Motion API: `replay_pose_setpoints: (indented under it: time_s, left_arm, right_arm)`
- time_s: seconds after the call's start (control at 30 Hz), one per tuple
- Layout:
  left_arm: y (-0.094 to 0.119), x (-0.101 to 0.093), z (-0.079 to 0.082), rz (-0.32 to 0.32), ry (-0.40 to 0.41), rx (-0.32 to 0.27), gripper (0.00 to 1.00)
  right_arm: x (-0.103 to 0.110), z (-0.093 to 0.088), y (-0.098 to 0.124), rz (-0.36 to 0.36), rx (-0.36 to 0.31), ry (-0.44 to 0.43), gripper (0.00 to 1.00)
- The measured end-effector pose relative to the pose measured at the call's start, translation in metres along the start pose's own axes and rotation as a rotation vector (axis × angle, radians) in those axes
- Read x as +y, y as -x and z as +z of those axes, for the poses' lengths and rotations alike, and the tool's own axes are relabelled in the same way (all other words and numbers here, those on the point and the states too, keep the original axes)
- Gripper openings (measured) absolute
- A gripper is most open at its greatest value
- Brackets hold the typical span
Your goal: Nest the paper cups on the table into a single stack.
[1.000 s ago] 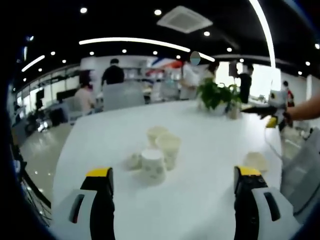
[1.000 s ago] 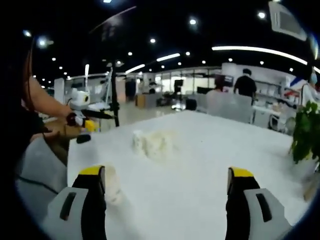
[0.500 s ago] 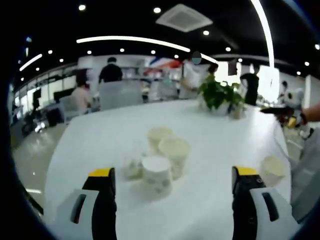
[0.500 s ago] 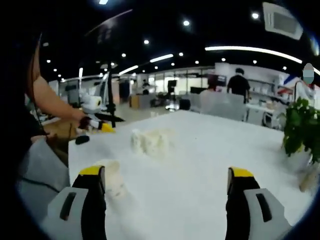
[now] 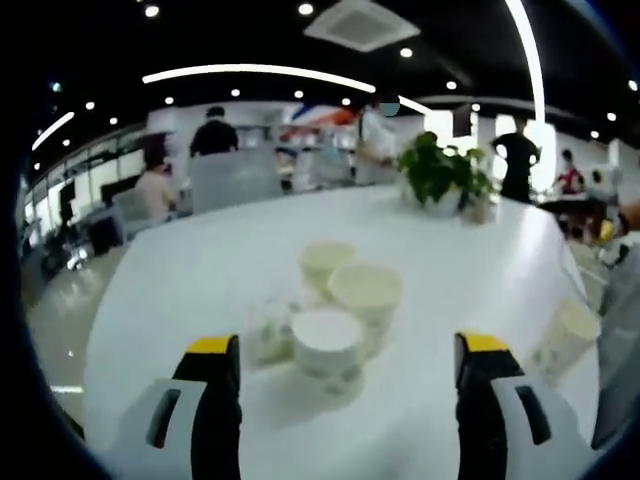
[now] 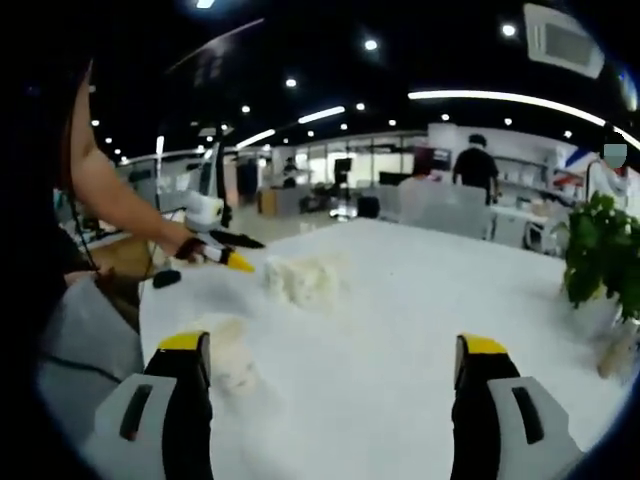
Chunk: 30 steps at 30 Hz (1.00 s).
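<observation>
Several white paper cups stand bunched on the white table [image 5: 180,290]. The nearest cup [image 5: 327,350] is patterned and upright, with two more cups [image 5: 366,295] [image 5: 327,262] behind it and a small blurred one [image 5: 268,330] at its left. My left gripper [image 5: 346,345] is open, its jaws wide on either side of the nearest cup and short of it. A lone cup [image 5: 565,335] sits off to the right. My right gripper [image 6: 333,347] is open and holds nothing; the lone cup [image 6: 228,352] lies just past its left jaw. The cup cluster [image 6: 305,280] is farther off, with the left gripper [image 6: 225,255] beside it.
A potted plant [image 5: 440,175] stands at the far side of the table, also seen as the plant [image 6: 600,255] at the right. A person's arm [image 6: 120,200] reaches in from the left. Chairs, desks and people fill the office behind the table.
My left gripper has moved closer to the cup cluster, which now looks larger between its jaws. In the right gripper view the left gripper has reached further toward the cluster. Both stay open.
</observation>
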<state>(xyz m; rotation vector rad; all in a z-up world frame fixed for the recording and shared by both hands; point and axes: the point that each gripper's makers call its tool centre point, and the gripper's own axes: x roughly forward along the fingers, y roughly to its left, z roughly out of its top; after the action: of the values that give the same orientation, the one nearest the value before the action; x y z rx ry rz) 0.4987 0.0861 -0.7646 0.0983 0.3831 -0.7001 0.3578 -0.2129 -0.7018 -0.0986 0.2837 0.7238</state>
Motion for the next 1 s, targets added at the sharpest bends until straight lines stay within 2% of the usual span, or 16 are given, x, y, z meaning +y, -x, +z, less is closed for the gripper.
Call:
replay_pose_setpoints:
  time_s: [0.17, 0.4, 0.5, 0.6, 0.73, 1.0]
  left_arm:
    - [-0.006, 0.008, 0.0, 0.007, 0.009, 0.0, 0.82]
    - [-0.017, 0.011, -0.008, 0.006, -0.022, 0.026, 0.71]
    - [-0.02, 0.007, -0.009, 0.012, -0.033, 0.033, 0.63]
    - [-0.022, 0.006, -0.009, 0.014, -0.038, 0.027, 0.59]
    - [-0.024, 0.01, -0.016, 0.041, -0.067, 0.065, 0.52]
    - [-0.026, 0.007, -0.017, 0.024, -0.068, 0.068, 0.44]
  right_arm:
    - [0.002, 0.0, -0.002, 0.002, -0.001, -0.006, 1.0]
    - [0.002, -0.003, -0.001, 0.001, 0.006, -0.01, 1.0]
    - [0.002, -0.005, 0.0, -0.005, 0.006, -0.015, 1.0]
    - [0.004, -0.01, 0.0, -0.004, 0.015, -0.024, 1.0]
    - [0.008, -0.011, -0.001, 0.004, 0.02, -0.023, 1.0]
    - [0.006, -0.012, 0.003, 0.001, 0.022, -0.03, 1.0]
